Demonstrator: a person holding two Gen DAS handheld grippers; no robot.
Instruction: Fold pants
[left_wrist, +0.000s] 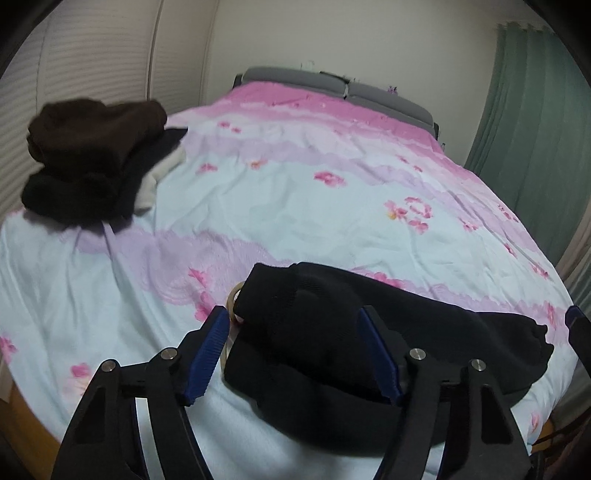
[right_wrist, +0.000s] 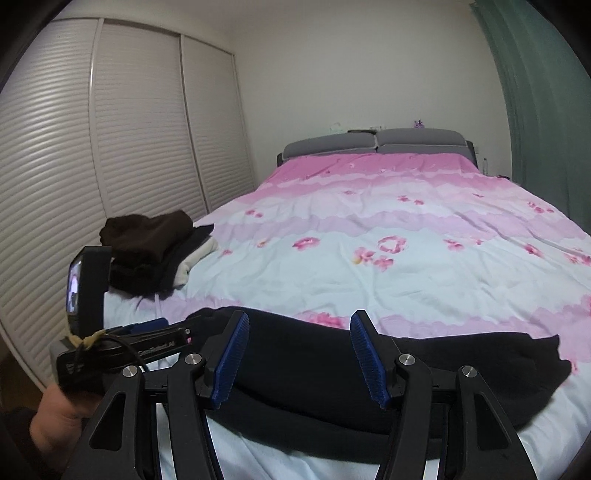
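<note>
Black pants (left_wrist: 317, 347) lie folded in a long strip across the near end of the bed, also seen as the dark band (right_wrist: 443, 369) in the right wrist view. My left gripper (left_wrist: 291, 314) straddles their left end. Its blue pads (left_wrist: 208, 354) stand apart, with a thin gap between the left pad and the cloth, so it is open. My right gripper (right_wrist: 299, 317) hovers open over the strip's middle, nothing pressed between its fingers. A hand (right_wrist: 55, 417) holds the left gripper (right_wrist: 173, 330) at the left of that view. A tan ring (left_wrist: 233, 299) peeks out beside the pants.
A pile of dark brown, black and white clothes (left_wrist: 96, 162) sits on the bed's left side (right_wrist: 155, 251). The pink floral bedspread (left_wrist: 332, 206) runs back to a grey headboard (right_wrist: 373, 142). Louvred wardrobe doors (right_wrist: 110, 147) stand at the left, a green curtain (left_wrist: 535, 110) at the right.
</note>
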